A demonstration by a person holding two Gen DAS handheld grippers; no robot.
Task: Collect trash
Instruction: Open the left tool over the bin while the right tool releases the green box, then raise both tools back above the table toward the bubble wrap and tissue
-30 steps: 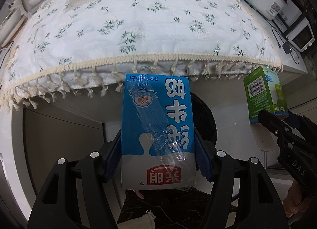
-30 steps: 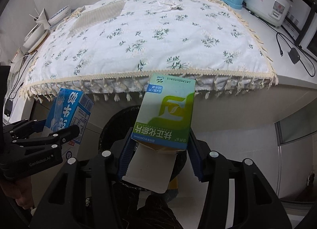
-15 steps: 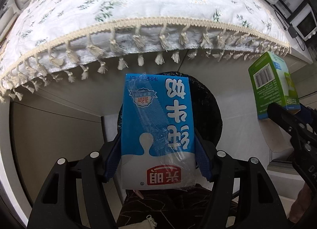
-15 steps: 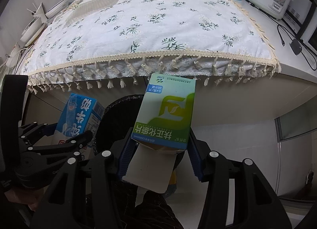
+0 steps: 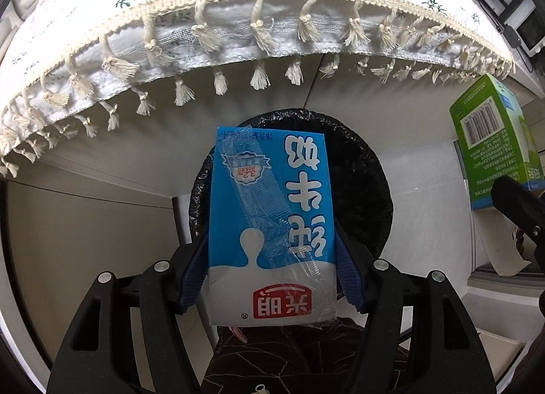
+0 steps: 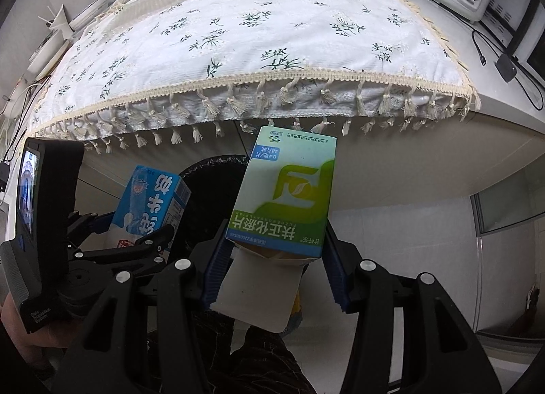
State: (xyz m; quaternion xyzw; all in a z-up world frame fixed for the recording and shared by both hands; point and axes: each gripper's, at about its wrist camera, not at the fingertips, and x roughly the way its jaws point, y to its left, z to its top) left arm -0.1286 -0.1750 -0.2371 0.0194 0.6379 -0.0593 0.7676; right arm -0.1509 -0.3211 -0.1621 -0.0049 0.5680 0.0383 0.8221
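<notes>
The milk carton (image 5: 270, 223) sits pinched by its narrow sides in the left gripper (image 5: 272, 271), right above the black-lined trash bin (image 5: 368, 169). Looks empty, so light, a bit crushable and slick with film. The right gripper (image 6: 272, 268) fingers clamp a green box (image 6: 289, 196) beside it, below the tabletop (image 6: 504, 104) edge.

I see the milk carton (image 5: 270, 223) between the left gripper's (image 5: 272, 271) pads, directly above the lined trash bin (image 5: 368, 189). The medicine box (image 6: 289, 196) sits between the right gripper's (image 6: 272, 268) pads, right of the carton. The tablecloth (image 6: 259, 39) edge overhangs behind both.
</notes>
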